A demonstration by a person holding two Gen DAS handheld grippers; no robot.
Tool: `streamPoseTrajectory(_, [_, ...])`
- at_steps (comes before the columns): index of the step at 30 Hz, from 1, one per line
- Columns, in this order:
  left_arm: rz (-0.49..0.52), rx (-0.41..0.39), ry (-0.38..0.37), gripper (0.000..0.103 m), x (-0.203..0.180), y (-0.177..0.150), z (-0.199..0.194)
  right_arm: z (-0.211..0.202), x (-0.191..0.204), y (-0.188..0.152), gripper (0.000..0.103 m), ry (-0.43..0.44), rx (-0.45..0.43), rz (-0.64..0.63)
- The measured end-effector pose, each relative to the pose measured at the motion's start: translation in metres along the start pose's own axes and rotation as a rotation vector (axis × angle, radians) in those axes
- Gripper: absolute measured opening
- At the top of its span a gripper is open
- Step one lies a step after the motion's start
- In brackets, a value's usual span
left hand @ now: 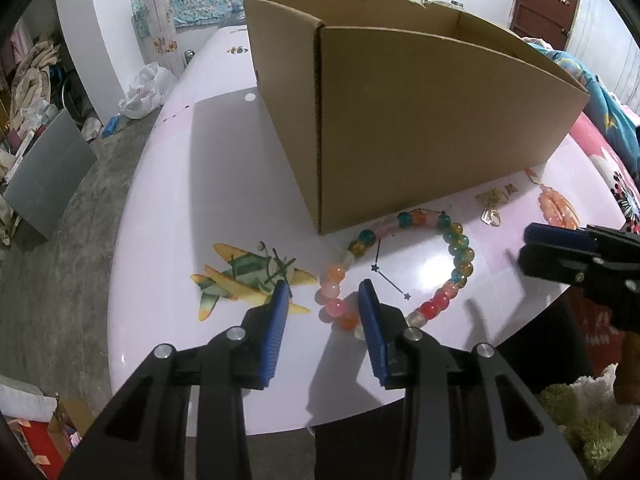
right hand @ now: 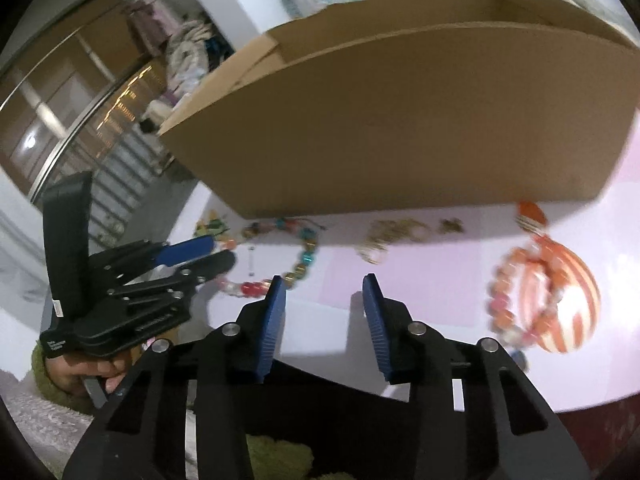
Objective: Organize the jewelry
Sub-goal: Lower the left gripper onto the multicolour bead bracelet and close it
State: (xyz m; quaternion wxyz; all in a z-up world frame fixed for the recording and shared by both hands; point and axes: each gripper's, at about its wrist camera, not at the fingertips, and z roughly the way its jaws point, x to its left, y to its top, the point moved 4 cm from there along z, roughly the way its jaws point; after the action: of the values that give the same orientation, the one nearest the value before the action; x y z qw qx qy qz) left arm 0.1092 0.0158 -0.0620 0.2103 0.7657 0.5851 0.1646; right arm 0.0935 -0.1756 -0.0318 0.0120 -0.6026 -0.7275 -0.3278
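Two grippers hover over the pale table (left hand: 168, 208) in front of the cardboard box (left hand: 420, 120); the left gripper (left hand: 324, 300) stands with jaws apart and nothing between them, just short of the bead necklace (left hand: 460, 248), which loops beside the box's near corner. The right gripper (right hand: 324, 292) is likewise unclenched and empty; the gold chain (right hand: 384, 236) and orange bead bracelet (right hand: 532, 292) lie along the box's front wall.

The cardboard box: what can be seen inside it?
Only bare inner walls near the rim of the cardboard box show in both views. Its floor is hidden by the front wall, so whether any jewelry lies inside cannot be told.
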Motion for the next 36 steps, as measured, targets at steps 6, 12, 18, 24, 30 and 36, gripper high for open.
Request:
streamPoseTrajectory(6, [0.005, 0.008, 0.01, 0.035, -0.002, 0.002, 0.002, 0.022, 0.02, 0.012, 0.03, -0.033, 0.016, -0.084])
streamPoseTrajectory(12, [0.004, 0.01, 0.018, 0.035, -0.003, 0.004, 0.004, 0.036, 0.026, 0.019, 0.023, -0.095, 0.025, -0.121])
streamPoseTrajectory(18, [-0.007, 0.009, 0.022, 0.027, 0.0, 0.008, 0.005, 0.048, 0.028, 0.018, 0.01, -0.119, 0.051, -0.135])
streamPoseTrajectory(24, [-0.029, 0.002, -0.018, 0.014, 0.005, 0.007, 0.004, 0.048, 0.031, 0.013, 0.008, -0.125, 0.067, -0.137])
streamPoseTrajectory(30, [-0.065, 0.018, -0.12, 0.012, 0.003, 0.0, 0.001, 0.038, 0.028, 0.001, 0.007, -0.147, 0.091, -0.111])
streamPoseTrajectory(36, [-0.053, 0.024, -0.122, 0.013, 0.001, 0.001, 0.0, 0.034, 0.025, -0.003, 0.008, -0.166, 0.088, -0.097])
